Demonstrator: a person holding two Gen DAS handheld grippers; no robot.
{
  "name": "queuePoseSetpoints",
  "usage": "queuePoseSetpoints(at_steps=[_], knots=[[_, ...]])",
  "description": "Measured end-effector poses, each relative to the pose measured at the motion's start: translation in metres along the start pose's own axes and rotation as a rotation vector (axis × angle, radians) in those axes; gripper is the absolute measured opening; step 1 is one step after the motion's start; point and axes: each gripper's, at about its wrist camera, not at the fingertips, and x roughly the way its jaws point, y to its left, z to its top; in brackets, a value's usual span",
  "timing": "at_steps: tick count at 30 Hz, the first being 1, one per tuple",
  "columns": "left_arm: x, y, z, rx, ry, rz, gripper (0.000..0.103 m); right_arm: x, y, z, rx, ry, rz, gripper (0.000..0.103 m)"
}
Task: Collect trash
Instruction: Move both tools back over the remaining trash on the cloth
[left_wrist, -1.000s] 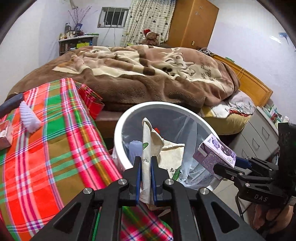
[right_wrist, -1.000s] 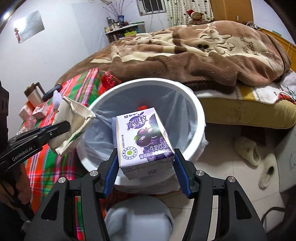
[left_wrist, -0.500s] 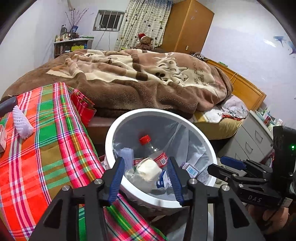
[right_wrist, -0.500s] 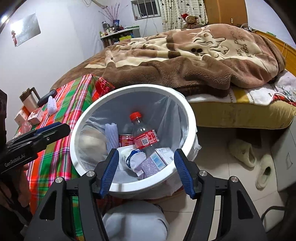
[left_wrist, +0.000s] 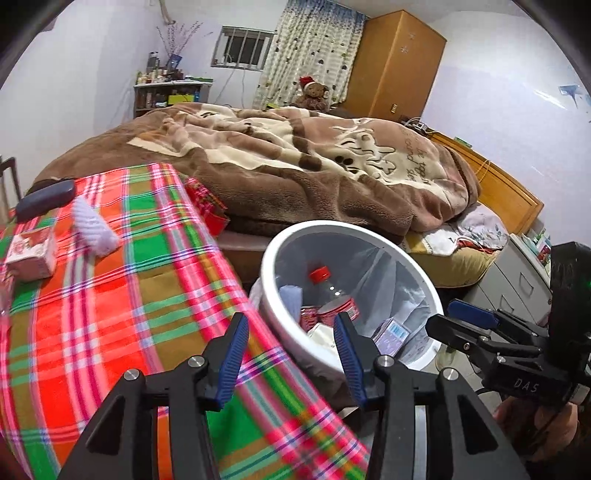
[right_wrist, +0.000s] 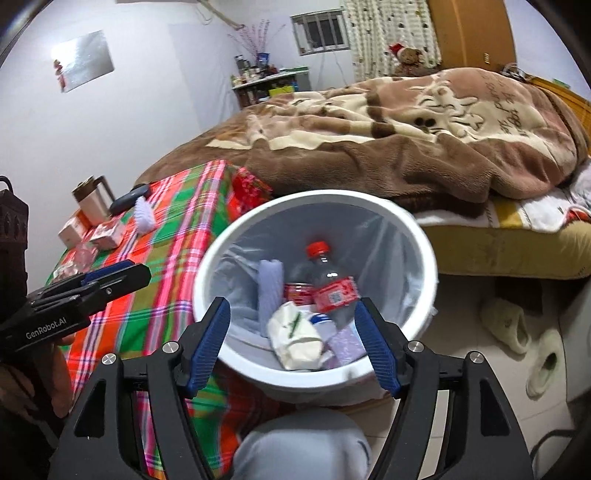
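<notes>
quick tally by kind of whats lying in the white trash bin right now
clear plastic bottle with red cap: 1
crumpled white paper bag: 1
purple drink carton: 1
pale ribbed tube-shaped thing: 1
total: 4, in the round white bin

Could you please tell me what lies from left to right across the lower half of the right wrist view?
Left gripper → plaid tablecloth → white trash bin → pale slippers.
</notes>
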Motion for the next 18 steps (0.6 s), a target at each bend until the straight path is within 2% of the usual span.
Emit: queuePoseSetpoints(at_steps=[4,18], knots=[[-0.013,0.011,-0.009,-0.015,0.0,0.043,0.048,0.003,0.012,-0.001,-0.006,0.03,0.062,0.071],[-0.057,0.066,-0.046,-0.116,-0.001,0.141,0.048,0.003,0.069,-0.006,-0.103,0.06,0.177,0.071]])
